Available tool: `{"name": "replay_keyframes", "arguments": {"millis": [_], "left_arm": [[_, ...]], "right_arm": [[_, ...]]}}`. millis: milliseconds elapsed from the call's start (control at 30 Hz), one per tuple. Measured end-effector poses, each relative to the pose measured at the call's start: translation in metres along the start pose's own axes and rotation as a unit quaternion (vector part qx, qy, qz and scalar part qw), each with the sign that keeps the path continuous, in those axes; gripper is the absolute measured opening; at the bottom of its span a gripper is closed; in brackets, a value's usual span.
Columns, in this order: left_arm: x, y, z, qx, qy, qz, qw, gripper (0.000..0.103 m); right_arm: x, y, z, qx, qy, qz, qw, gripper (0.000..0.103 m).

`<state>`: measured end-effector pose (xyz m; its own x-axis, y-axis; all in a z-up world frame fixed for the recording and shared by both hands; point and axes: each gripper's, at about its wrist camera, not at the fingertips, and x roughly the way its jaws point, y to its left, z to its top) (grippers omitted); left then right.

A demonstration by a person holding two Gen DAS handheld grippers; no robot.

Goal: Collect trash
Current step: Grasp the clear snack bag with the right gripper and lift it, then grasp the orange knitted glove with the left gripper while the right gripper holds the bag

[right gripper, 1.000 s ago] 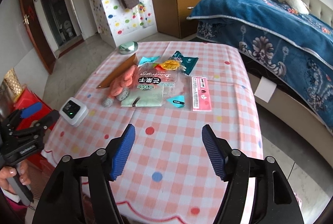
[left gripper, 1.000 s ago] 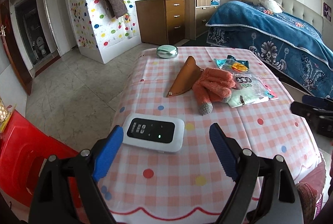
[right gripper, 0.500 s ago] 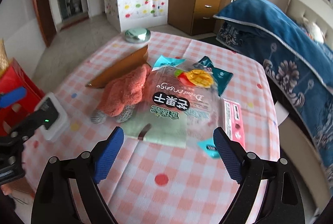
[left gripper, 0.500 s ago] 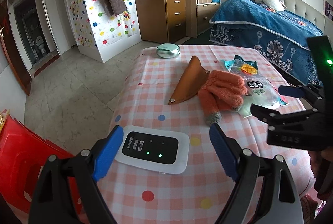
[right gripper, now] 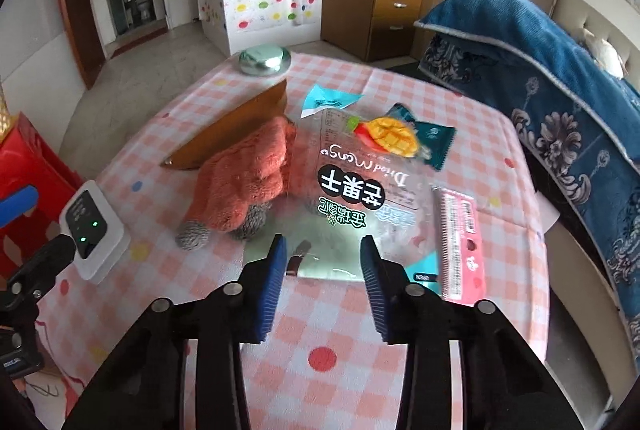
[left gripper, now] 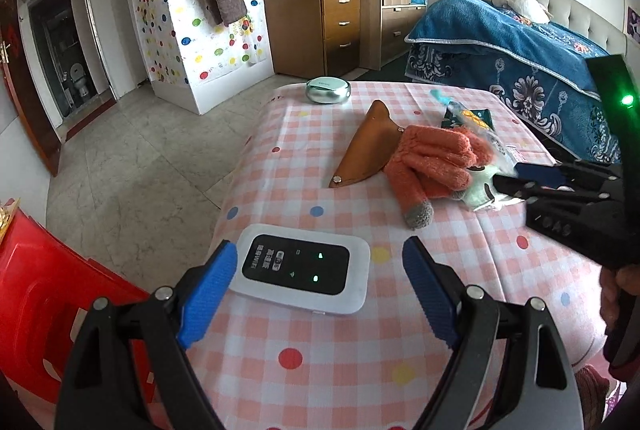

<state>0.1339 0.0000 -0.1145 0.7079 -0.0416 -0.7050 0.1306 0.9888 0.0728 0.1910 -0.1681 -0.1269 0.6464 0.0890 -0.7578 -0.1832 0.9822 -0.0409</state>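
A clear dried-mango bag (right gripper: 360, 190) lies flat on the pink checked tablecloth (right gripper: 320, 358). Around it are a teal wrapper (right gripper: 328, 100), a dark green wrapper (right gripper: 434, 138) and a pink packet (right gripper: 458, 238). My right gripper (right gripper: 323, 250) is at the bag's near edge; its jaws are closing with that edge between them, and a gap still shows. In the left wrist view it comes in from the right (left gripper: 508, 178). My left gripper (left gripper: 318, 258) is open, its fingers on either side of a white pocket wifi device (left gripper: 304, 266).
An orange glove (right gripper: 248, 186) overlaps the bag's left side, beside a brown leather sheath (right gripper: 240, 126). A round silver-green case (right gripper: 264, 60) sits at the far table edge. A red plastic stool (left gripper: 48, 294) stands on the left and a blue-covered bed (right gripper: 560, 78) on the right.
My right gripper has come forward and down to the mango bag's near edge, and its jaws have narrowed. The left gripper has barely moved and stays wide.
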Motion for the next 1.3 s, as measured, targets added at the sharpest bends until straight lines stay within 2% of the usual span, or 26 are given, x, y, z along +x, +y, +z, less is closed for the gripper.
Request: {"name": "replay_keyframes", "arguments": {"millis": [100, 133, 167, 200, 300, 400, 767, 933, 1067, 1133, 1200, 1233, 1300], "left_arm": [[-0.005, -0.001, -0.001, 0.002, -0.001, 0.000, 1.0000, 0.082], [-0.005, -0.003, -0.001, 0.003, -0.002, -0.001, 1.0000, 0.082], [-0.007, -0.004, 0.000, 0.005, -0.003, -0.002, 1.0000, 0.082], [-0.008, -0.007, 0.000, 0.008, -0.005, -0.003, 0.9999, 0.082], [-0.009, -0.015, 0.003, 0.017, -0.009, -0.007, 0.9998, 0.082], [-0.009, -0.025, 0.007, 0.027, -0.013, -0.016, 0.9994, 0.082], [0.031, -0.076, 0.039, 0.064, -0.011, -0.061, 0.9961, 0.081], [0.063, -0.090, 0.053, 0.064, 0.012, -0.072, 0.9952, 0.076], [0.084, -0.090, 0.058, 0.050, 0.040, -0.079, 0.9948, 0.064], [0.094, -0.088, 0.057, 0.042, 0.058, -0.090, 0.9933, 0.050], [0.096, -0.087, 0.054, 0.040, 0.066, -0.098, 0.9922, 0.041], [0.095, -0.086, 0.052, 0.041, 0.064, -0.098, 0.9923, 0.030], [0.091, -0.083, 0.052, 0.041, 0.060, -0.095, 0.9928, 0.016]], "right_arm": [[-0.016, -0.007, -0.004, 0.014, -0.024, -0.006, 1.000, 0.018], [-0.020, -0.009, -0.005, 0.018, -0.029, -0.007, 0.999, 0.004], [-0.024, -0.011, -0.005, 0.023, -0.036, -0.008, 0.999, 0.002], [-0.038, -0.018, -0.007, 0.037, -0.054, -0.009, 0.998, 0.001], [-0.054, -0.025, -0.009, 0.049, -0.071, -0.008, 0.996, 0.000], [-0.073, -0.037, -0.014, 0.071, -0.085, 0.017, 0.994, 0.000], [-0.081, -0.058, -0.024, 0.097, -0.079, 0.051, 0.991, 0.000], [-0.077, -0.063, -0.027, 0.099, -0.078, 0.052, 0.991, 0.000], [-0.075, -0.065, -0.030, 0.102, -0.074, 0.054, 0.991, 0.000], [-0.074, -0.065, -0.031, 0.104, -0.072, 0.055, 0.990, 0.000], [-0.075, -0.065, -0.033, 0.105, -0.069, 0.057, 0.990, 0.000], [-0.076, -0.064, -0.035, 0.105, -0.069, 0.057, 0.990, 0.000], [-0.079, -0.064, -0.036, 0.104, -0.071, 0.056, 0.990, 0.000]]}}
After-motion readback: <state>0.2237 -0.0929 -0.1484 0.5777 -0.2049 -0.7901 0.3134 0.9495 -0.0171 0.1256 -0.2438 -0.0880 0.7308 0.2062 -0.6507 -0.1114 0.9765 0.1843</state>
